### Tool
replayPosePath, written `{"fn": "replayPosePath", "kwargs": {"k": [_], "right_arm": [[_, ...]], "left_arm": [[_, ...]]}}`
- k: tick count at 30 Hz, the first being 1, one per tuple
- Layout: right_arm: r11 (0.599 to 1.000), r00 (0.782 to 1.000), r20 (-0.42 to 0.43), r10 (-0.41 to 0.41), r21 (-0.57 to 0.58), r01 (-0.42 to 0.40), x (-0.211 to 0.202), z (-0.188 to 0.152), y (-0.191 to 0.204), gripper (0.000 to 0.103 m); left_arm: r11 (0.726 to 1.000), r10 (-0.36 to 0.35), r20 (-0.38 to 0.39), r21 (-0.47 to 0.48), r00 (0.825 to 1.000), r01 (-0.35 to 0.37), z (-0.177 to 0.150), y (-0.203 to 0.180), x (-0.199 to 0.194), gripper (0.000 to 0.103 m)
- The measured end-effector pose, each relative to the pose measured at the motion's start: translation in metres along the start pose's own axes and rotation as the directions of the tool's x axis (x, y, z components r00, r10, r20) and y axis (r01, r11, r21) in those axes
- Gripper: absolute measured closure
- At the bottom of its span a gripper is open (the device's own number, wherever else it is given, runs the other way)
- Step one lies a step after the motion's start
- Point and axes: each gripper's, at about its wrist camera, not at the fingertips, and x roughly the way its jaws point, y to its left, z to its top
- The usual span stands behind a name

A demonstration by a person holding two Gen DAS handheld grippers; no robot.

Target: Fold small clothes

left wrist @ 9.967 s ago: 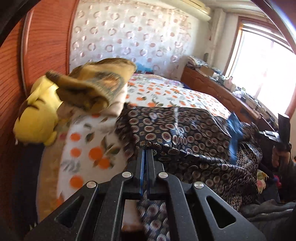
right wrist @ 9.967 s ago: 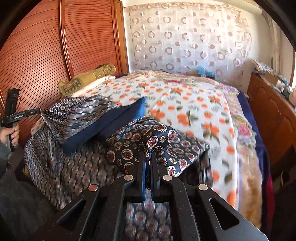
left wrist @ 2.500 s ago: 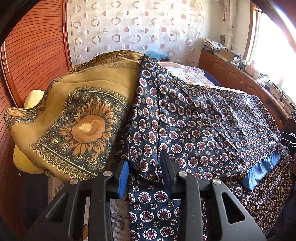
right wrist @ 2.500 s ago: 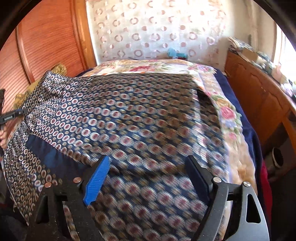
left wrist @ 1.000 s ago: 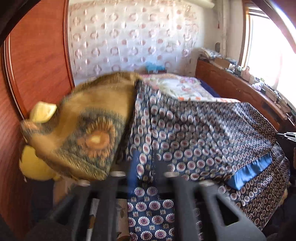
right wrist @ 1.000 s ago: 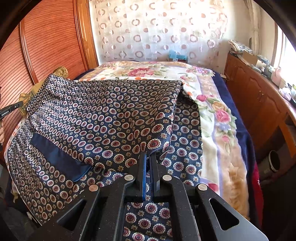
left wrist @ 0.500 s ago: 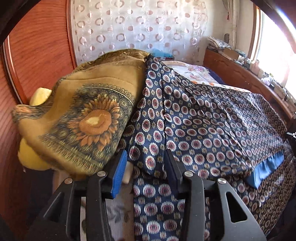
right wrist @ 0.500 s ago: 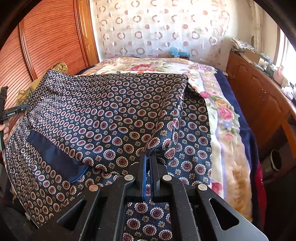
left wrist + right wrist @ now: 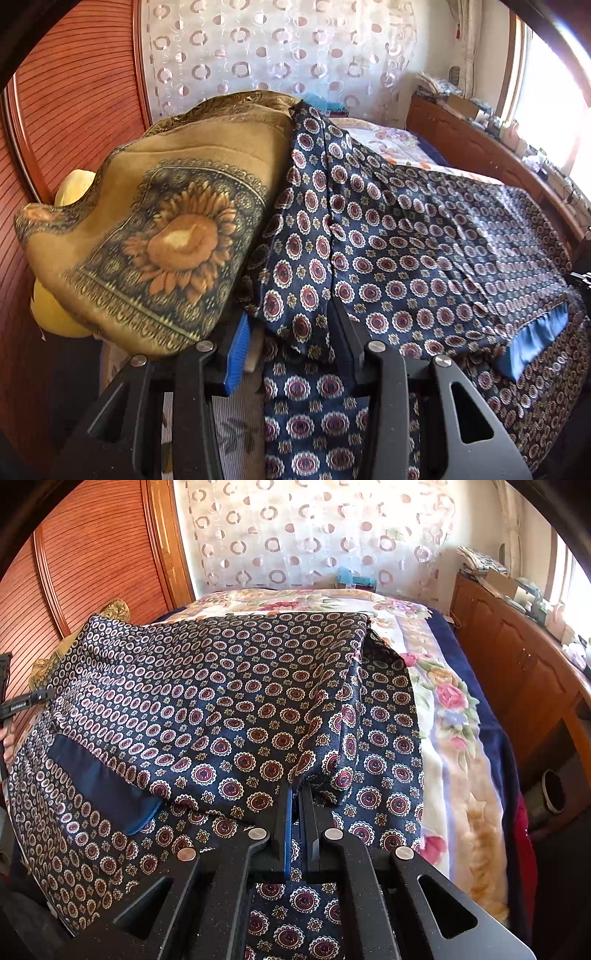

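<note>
Patterned navy garment [image 9: 229, 709] spread on bed [image 9: 454, 746], right hand-held gripper [image 9: 297, 794] pinching it

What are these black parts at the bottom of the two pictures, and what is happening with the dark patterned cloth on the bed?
There is no robot. A person holds one hand-held gripper in each hand, and a wide-angle camera on each looks forward along its two fingers.

Left picture: the left hand-held gripper stands partly open, with a fold of the navy patterned garment between its fingers; I cannot tell whether the pads press it. Beside it lies a mustard sunflower-print cloth.

Right picture: the right hand-held gripper is shut on an edge of the same garment, which is spread over the floral bedspread. At the left edge you see the other gripper's handle and the person's hand.

The garment is being folded.
</note>
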Motion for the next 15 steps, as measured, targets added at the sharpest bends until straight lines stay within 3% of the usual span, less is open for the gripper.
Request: {"fn": "replayPosePath", "kwargs": {"k": [1,5,10,15], "right_arm": [[1.000,1.000,-0.001,-0.001,-0.001,0.001,0.000,0.000,0.000,0.100],[1.000,1.000,0.003,0.004,-0.001,-0.004,0.000,0.000,-0.002,0.100],[1.000,1.000,0.023,0.011,0.003,-0.011,-0.004,-0.001,-0.003,0.100],[1.000,0.998,0.064,-0.003,0.006,0.003,-0.015,-0.002,-0.001,0.101]], "left_arm": [[1.000,0.002,0.003,0.002,1.000,-0.002,0.001,-0.001,0.000,0.063],[1.000,0.000,0.050,0.015,0.999,-0.001,0.005,-0.005,-0.008,0.098],[0.998,0.017,0.097,0.066,0.995,-0.024,0.011,-0.018,-0.020,0.101],[0.997,-0.025,0.150,0.080,0.988,0.014,0.012,-0.028,-0.048,0.102]]}}
